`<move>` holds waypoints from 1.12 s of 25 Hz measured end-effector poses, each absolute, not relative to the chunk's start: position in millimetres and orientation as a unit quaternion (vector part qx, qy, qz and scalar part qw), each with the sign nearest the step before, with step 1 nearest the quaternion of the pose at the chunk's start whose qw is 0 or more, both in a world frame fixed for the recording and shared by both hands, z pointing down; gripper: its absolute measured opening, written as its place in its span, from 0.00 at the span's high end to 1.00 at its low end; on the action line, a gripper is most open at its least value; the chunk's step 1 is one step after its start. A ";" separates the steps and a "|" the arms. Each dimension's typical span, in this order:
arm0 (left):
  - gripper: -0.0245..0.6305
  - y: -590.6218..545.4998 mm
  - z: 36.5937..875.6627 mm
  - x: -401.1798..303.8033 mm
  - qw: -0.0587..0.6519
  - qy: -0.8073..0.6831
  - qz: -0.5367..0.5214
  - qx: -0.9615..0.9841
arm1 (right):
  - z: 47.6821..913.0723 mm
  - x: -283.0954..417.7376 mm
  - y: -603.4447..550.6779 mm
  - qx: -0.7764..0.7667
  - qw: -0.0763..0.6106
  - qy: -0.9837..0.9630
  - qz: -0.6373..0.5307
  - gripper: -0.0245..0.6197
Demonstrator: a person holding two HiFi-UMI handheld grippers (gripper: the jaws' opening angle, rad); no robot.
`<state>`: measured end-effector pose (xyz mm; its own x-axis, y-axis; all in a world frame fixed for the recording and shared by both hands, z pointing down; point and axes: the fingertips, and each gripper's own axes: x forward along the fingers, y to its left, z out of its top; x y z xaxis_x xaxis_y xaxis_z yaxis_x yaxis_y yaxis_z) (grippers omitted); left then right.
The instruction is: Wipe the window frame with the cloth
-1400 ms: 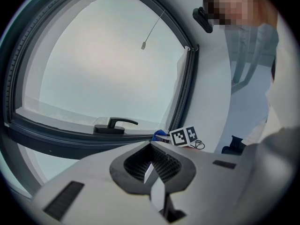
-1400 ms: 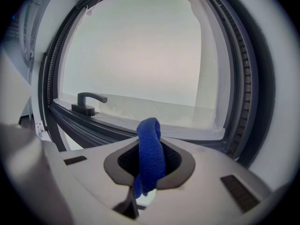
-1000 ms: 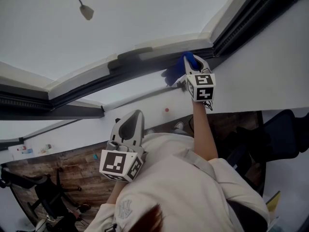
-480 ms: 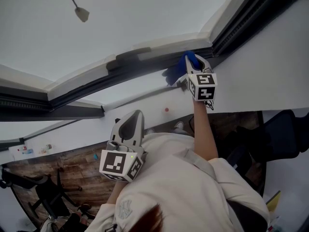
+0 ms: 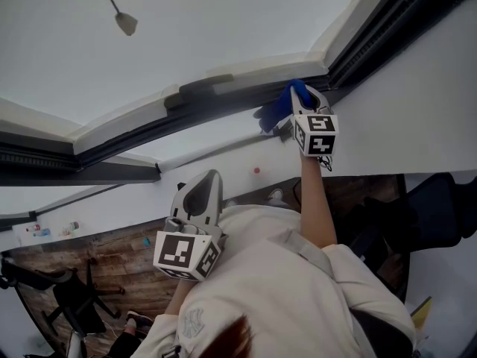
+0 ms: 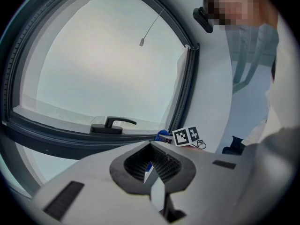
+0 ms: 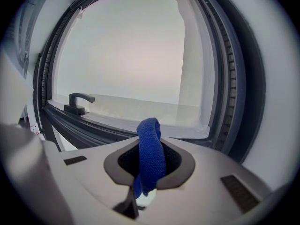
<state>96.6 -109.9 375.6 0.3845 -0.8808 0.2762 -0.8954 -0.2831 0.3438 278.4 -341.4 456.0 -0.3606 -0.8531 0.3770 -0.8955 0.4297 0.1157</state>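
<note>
an interlocked "ny" emblem (image 5: 192,321) on the person's pale garment (image 5: 298,304); nothing else legible.

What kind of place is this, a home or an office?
Probably an office or workroom, seen from indoors: a large dark window frame with a handle, and what looks like a black office chair on a wooden floor.

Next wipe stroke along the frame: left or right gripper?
Right. The right gripper holds the blue cloth at the window frame; the left gripper is empty, away from it.
</note>
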 end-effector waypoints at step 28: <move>0.96 -119.9 376.2 96.9 0.226 -0.553 0.020 0.802 | 455.6 311.7 -353.5 0.565 0.186 -0.801 0.068 0.89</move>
